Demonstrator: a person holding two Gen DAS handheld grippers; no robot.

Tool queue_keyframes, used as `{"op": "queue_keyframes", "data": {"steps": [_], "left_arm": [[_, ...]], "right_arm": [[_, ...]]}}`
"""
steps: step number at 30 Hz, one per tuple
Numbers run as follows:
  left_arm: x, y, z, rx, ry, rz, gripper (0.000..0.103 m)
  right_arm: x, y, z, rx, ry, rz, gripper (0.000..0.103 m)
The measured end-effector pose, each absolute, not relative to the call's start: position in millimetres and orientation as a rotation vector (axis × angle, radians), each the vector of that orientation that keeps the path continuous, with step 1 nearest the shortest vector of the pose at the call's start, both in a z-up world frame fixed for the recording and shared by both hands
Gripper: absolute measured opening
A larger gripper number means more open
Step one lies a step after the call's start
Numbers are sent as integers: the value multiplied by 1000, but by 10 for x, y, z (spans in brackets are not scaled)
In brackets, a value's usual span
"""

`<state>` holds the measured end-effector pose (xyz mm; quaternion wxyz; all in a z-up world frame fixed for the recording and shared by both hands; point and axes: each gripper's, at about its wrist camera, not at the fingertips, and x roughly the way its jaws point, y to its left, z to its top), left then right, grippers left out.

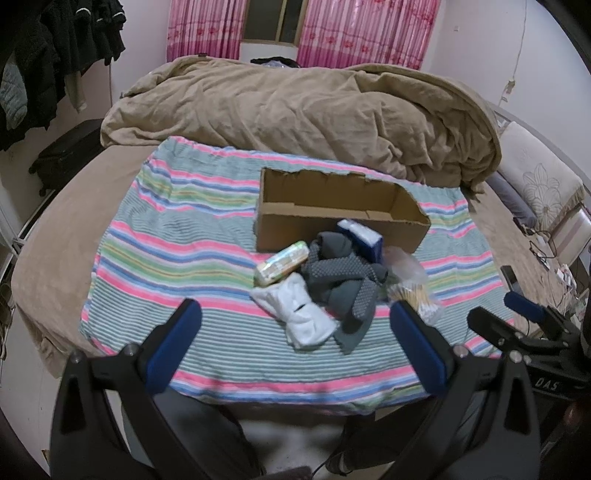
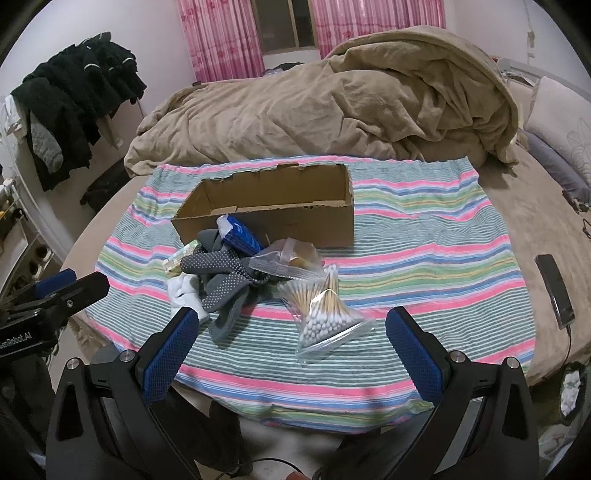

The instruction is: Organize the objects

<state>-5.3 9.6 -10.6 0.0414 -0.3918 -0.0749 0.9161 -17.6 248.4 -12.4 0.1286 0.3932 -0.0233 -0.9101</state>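
An open cardboard box (image 1: 334,230) (image 2: 295,225) stands on a striped cloth (image 1: 177,229) (image 2: 424,240) spread over the bed. In front of it lies a pile: a blue-and-white pack (image 1: 364,238) (image 2: 242,236), a green-yellow packet (image 1: 282,262) (image 2: 181,256), grey dotted socks (image 1: 341,280) (image 2: 225,280), a white sock (image 1: 301,319) (image 2: 183,291), a clear zip bag (image 2: 286,260) and a bag of cotton swabs (image 2: 325,310) (image 1: 415,295). My left gripper (image 1: 295,314) hangs open just short of the white sock. My right gripper (image 2: 290,319) hangs open near the swab bag. Nothing is held.
A crumpled tan duvet (image 1: 295,118) (image 2: 332,107) fills the far half of the bed. A dark phone (image 2: 556,290) lies on the sheet at right. Dark clothes (image 1: 44,62) (image 2: 74,107) hang at the left wall. Pink curtains (image 1: 351,29) frame a window behind.
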Motion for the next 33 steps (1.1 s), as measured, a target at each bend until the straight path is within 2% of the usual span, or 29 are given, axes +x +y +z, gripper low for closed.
{"op": "queue_keyframes", "data": {"steps": [33], "left_arm": [[-20, 52, -135, -1197, -227, 2786, 102]], "right_arm": [[-176, 2420, -145, 1150, -35, -2651, 103]]}}
